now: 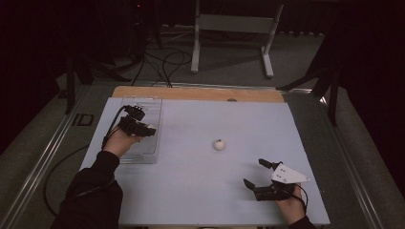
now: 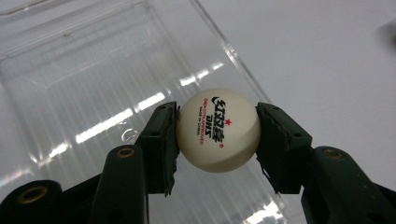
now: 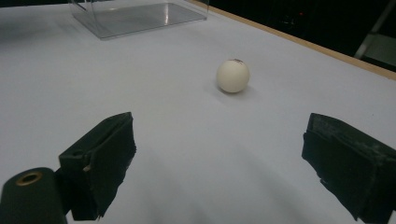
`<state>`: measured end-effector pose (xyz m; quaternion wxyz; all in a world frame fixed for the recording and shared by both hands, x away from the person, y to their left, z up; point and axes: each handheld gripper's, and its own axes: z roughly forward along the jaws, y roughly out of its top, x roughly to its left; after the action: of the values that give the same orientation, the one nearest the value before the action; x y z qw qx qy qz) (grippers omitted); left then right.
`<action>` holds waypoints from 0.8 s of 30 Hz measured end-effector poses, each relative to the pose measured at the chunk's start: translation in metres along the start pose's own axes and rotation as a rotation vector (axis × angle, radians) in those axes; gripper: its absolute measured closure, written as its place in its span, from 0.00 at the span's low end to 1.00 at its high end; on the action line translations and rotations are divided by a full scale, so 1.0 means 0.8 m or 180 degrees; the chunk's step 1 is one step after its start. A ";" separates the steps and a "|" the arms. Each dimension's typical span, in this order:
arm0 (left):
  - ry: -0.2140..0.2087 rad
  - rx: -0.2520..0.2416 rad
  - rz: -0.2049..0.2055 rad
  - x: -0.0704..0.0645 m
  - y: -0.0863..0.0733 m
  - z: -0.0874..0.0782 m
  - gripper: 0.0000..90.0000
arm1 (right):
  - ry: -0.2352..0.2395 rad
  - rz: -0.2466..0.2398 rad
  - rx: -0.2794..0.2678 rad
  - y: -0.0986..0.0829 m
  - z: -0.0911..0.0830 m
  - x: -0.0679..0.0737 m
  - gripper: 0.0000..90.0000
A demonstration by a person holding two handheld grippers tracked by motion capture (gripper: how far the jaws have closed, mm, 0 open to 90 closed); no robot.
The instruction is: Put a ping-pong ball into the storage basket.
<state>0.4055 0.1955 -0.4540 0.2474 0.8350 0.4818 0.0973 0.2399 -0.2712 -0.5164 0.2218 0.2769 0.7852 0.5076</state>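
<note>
Left gripper view: a white ping-pong ball [image 2: 218, 130] sits squarely between the two black jaws of the left gripper [image 2: 217, 133], one pad pressed to each side of it, so the jaws are closed down to just the ball's width and have it clamped. The ball is round and has no long axis; its printed logo — black characters, a red star and red lettering — faces up toward the camera, with the lines of print running roughly along the jaws rather than across them. Beneath and beyond the held ball lies a clear plastic tray [image 2: 93, 70]; whether the ball touches the tray floor cannot be told.

In the high view the left gripper [image 1: 143, 128] is over the tray [image 1: 154, 107], at the tray's near half.

The right gripper [image 1: 253, 174] is spread wide — its jaws stand far apart and hold nothing, with bare white table [image 3: 187, 154] between them. A second ping-pong ball [image 3: 232, 75] rests on the table straight ahead of those jaws, well apart from them, a small dark mark at its top. The tray [image 3: 140, 16] is farther ahead and to the left.
</note>
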 end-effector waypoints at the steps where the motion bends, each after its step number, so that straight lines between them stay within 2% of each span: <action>1: 0.0007 0.0046 0.0011 -0.001 0.000 0.002 0.58 | -0.0003 -0.0007 -0.0001 0.000 0.000 0.000 0.10; 3: 0.0023 0.0072 0.0013 -0.001 0.000 0.004 0.58 | 0.0001 -0.0004 -0.0003 0.000 0.000 0.000 0.10; 4: -0.0029 0.0096 -0.0026 -0.001 0.001 0.006 0.58 | 0.0000 -0.0004 0.0000 0.000 0.000 0.000 0.10; 6: 0.0008 0.0116 -0.0026 -0.001 0.001 0.008 0.58 | 0.0007 0.0001 0.0002 -0.001 0.000 -0.001 0.10; 10: -0.0014 0.0134 -0.0058 -0.001 0.002 0.008 0.57 | -0.0001 -0.0006 0.0008 0.000 0.000 -0.001 0.10; 16: -0.0024 0.0093 -0.0125 0.000 0.002 0.006 0.57 | -0.0002 -0.0004 0.0037 -0.001 0.001 -0.001 0.10; 18: -0.0003 0.0081 -0.0175 0.001 0.003 0.004 0.49 | -0.0007 -0.0007 0.0038 -0.001 0.001 -0.001 0.10; 20: -0.0015 0.0064 -0.0195 0.002 0.003 0.004 0.47 | -0.0005 -0.0005 0.0036 -0.001 0.001 -0.001 0.10; 21: 0.0062 0.0051 -0.0239 0.003 0.004 0.001 0.40 | -0.0010 -0.0007 0.0036 -0.001 0.001 -0.002 0.10; 24: 0.0049 0.0012 -0.0274 0.004 0.005 -0.003 0.36 | -0.0007 0.0001 0.0038 -0.002 0.001 -0.002 0.10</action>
<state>0.4090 0.1974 -0.4505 0.2460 0.8132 0.5193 0.0921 0.2414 -0.2722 -0.5178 0.2210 0.2789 0.7879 0.5027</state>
